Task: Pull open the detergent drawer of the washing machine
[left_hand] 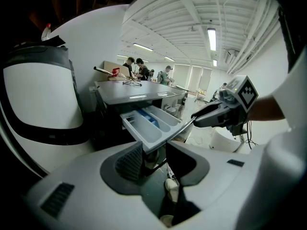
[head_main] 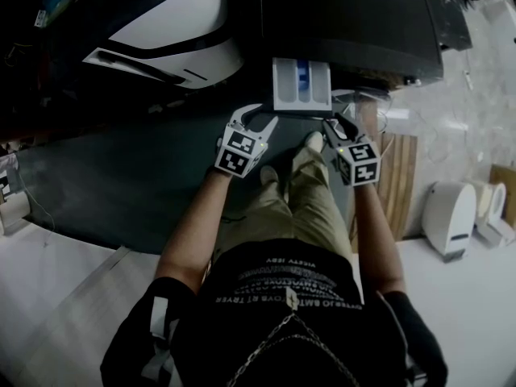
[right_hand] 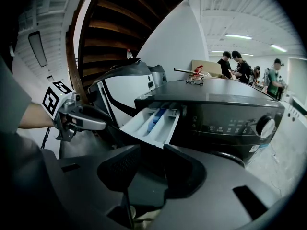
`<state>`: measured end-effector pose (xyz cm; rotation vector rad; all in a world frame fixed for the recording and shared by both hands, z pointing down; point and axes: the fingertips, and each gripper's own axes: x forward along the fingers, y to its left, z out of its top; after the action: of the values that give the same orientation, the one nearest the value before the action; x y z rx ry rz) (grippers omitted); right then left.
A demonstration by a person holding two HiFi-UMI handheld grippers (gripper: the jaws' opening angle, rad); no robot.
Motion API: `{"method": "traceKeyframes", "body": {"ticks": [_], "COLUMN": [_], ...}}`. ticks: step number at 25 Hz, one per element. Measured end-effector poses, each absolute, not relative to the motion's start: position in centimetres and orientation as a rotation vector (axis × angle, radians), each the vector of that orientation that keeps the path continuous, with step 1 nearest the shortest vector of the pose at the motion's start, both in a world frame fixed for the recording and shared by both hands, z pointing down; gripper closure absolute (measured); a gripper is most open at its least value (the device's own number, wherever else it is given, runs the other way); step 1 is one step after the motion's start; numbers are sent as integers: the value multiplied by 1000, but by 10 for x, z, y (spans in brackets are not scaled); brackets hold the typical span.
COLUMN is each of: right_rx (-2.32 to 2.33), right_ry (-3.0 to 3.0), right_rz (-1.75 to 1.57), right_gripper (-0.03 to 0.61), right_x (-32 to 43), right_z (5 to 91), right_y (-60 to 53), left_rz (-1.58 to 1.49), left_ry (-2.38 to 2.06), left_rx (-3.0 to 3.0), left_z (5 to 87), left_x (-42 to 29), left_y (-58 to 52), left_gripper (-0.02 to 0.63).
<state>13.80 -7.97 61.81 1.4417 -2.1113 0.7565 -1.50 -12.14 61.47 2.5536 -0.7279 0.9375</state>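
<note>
Open workshop space with white ceiling beams and people at a far bench lay behind the dark washing machine [right_hand: 230, 114]. Its detergent drawer [head_main: 301, 85] stood well out of the front panel, with its white compartments and blue insert open to view. Its long axis ran straight from the machine toward the person. Judged by that, the pull looked largely done already.

The left gripper [head_main: 256, 121] sat just before the drawer's front edge, toward its left corner. Its jaws were apart and nothing lay between them. In its own view the drawer front [left_hand: 148, 123] lay directly ahead and slightly above the gap between the jaws [left_hand: 156, 157].

The right gripper [head_main: 337, 127] was also spread and empty. It was at the front edge's right corner, and in its own view the drawer [right_hand: 153, 123] lay dead ahead of the jaws [right_hand: 151, 162].

Both grippers were close to the front lip. Whether either tip touched it could not be told. Any further pull would run back along the drawer's own axis, toward the person's legs below.
</note>
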Motion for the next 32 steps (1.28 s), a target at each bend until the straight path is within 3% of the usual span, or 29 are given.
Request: {"method": "traceKeyframes", "body": {"ticks": [10,17,19,21,24,32], "right_rx": [1431,1535,1569,1595,1615,1650], "right_ry": [-2107,-2153,-2138,-2168,-2248,-2365], "right_rz": [760,723,715,695,655,508], "right_gripper": [449,453,546,574,577,577], "right_x": [140,150,149,144,133,117], "right_z": [615,564,547,527,495,417], "right_y": [-78,-76,-83,-92,-107,-121], "left_rz": [939,727,661,616,570,421], "left_ry": [-729,-833,-863,-913,-996,-1079], "left_rx": [2528,2526,2543,2565,2600,2736], "left_z": [612,562,539,516,482,391], "left_x": [-18,-22,-21,-18,-17,-16], "left_y": [-123,-134,-140,-148,-159,-164], "left_gripper": [465,469,521,580,609,610]}}
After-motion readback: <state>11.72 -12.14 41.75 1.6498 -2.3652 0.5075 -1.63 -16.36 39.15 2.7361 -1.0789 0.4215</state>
